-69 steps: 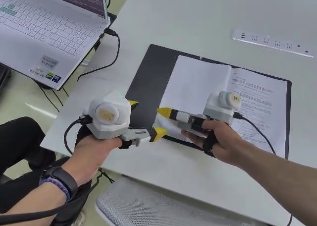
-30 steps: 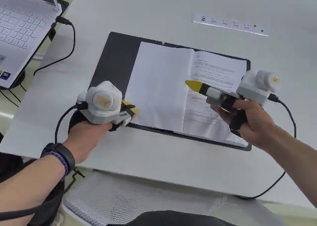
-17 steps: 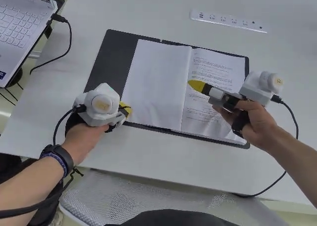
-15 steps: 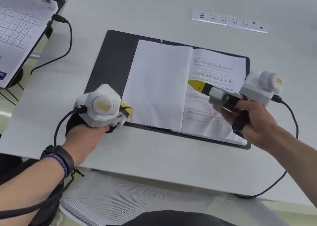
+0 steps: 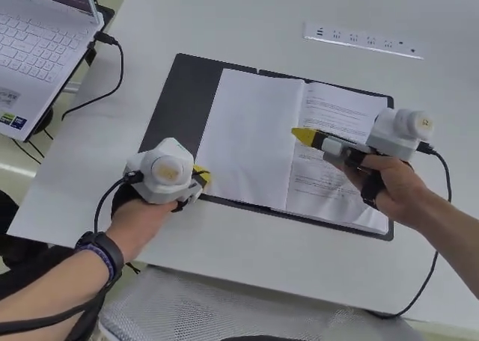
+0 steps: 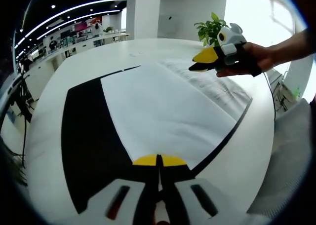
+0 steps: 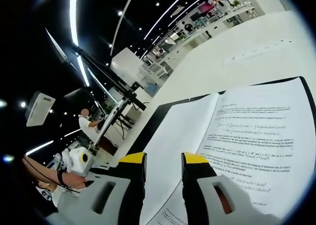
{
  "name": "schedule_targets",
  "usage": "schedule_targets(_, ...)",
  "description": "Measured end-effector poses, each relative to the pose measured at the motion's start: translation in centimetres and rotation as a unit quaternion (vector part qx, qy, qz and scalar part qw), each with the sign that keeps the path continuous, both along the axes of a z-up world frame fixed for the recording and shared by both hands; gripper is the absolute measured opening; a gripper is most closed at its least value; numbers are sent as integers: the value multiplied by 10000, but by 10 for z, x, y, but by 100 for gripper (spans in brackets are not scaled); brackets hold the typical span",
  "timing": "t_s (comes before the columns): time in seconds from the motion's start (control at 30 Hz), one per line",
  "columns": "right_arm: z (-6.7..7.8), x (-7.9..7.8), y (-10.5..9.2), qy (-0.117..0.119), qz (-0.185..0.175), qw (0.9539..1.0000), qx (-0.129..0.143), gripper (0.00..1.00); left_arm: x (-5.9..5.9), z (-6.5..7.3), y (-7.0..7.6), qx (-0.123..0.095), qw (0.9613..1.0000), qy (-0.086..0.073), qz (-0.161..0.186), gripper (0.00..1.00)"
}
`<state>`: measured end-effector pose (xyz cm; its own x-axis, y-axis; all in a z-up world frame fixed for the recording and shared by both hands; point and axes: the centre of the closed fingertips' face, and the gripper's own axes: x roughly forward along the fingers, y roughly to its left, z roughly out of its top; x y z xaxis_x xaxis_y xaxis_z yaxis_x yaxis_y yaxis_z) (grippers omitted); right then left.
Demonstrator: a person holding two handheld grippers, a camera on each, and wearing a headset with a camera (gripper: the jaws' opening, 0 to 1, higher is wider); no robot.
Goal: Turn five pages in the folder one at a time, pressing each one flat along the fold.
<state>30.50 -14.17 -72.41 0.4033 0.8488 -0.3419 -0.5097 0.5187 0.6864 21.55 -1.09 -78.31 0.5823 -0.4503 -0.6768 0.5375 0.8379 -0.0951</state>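
The black folder lies open on the white table. A blank turned page lies flat on its left half and a printed page on its right. My left gripper is shut, its yellow tips resting at the near left corner of the blank page. My right gripper hovers just right of the fold over the printed page. Its jaws stand a little apart with nothing between them. It also shows in the left gripper view.
A white laptop with a black cable sits at the far left. A white power strip lies beyond the folder. The table's near edge runs just below the folder, with a mesh chair seat under it.
Since 2.3 s ago my right gripper has gone from the page's near edge up to the fold. My left gripper has shut at the page's corner. Over the last second, hardly anything moved.
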Motion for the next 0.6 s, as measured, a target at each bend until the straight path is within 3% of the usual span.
schedule_targets(0.13,0,6,2,-140,-8,9999,10,18,2,-2,2,-42,10000,55,5,0)
schedule_targets(0.27,-10,14,0,-158,-64,9998,-93,18,3,-2,2,-61,9999,76,113,0)
schedule_targets(0.6,-28,18,4,16,-78,10000,11,10,3,-5,3,-83,9996,152,208,0)
